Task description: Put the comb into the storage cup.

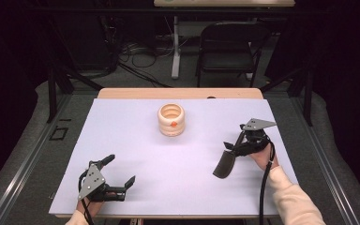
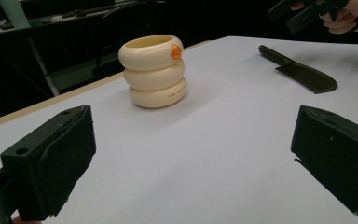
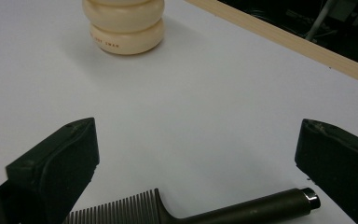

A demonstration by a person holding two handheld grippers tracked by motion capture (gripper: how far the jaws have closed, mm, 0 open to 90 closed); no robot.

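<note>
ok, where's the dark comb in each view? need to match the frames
High view: dark comb lies right of centre on the white table, just below the right gripper.
Left gripper view: upper right, lying flat.
Right gripper view: along the bottom edge between the open jaws, teeth to the left, handle to the right.
Shared landmark: the cream ringed holder, also at and.

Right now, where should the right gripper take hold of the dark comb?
Probably the round handle, from above. The comb lies flat on the table, its teeth thin and low, and the open right gripper already straddles the handle.
</note>
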